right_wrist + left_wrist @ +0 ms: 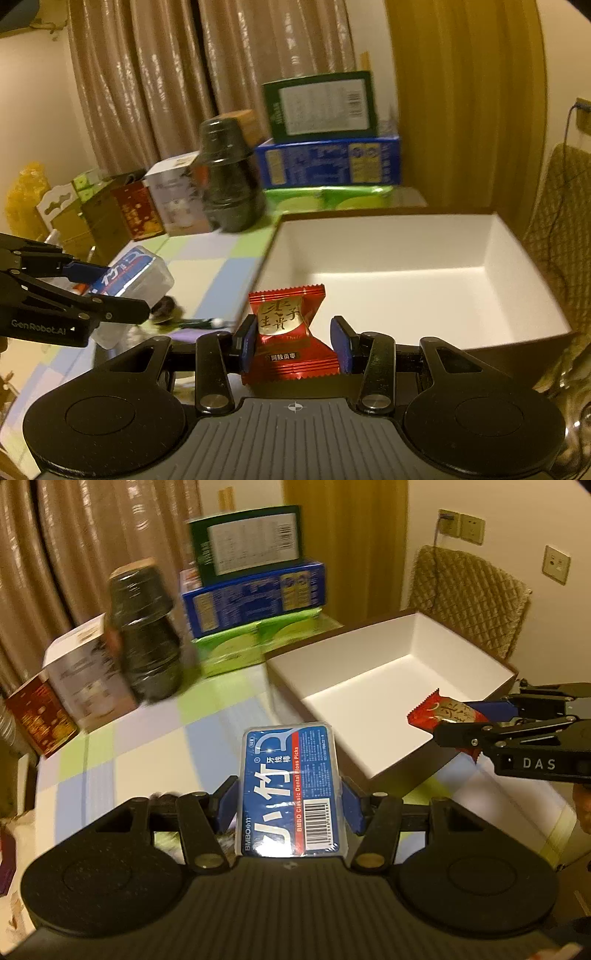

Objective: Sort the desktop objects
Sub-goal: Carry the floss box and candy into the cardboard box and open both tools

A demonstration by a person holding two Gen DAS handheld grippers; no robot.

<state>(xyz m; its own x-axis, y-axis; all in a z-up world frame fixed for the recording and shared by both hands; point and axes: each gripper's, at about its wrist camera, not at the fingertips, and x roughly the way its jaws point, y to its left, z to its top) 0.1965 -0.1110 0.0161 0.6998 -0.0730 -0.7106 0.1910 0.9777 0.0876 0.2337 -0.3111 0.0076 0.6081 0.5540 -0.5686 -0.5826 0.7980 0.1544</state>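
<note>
Curtains hang at the back, and below them a checked tablecloth (147, 738) carries clutter at eleven o'clock: a dark jar (147, 635) and stacked cartons (255, 583). Both grippers are loaded and up in the air. The left gripper (290, 805) is clamped on the floss pick box (290, 786), a clear case with a blue-and-red label, barcode end nearest the camera. The right gripper (293, 343) pinches the red candy (290, 325), a crinkly foil wrapper with gold characters, held across its narrow waist. Straight ahead at twelve o'clock in the right view sits the white box (491, 266), open and seemingly empty. This looks like the carry step; next, I'd judge, each piece goes over the rim, then jaws part, candy first since it's nearest.
</note>
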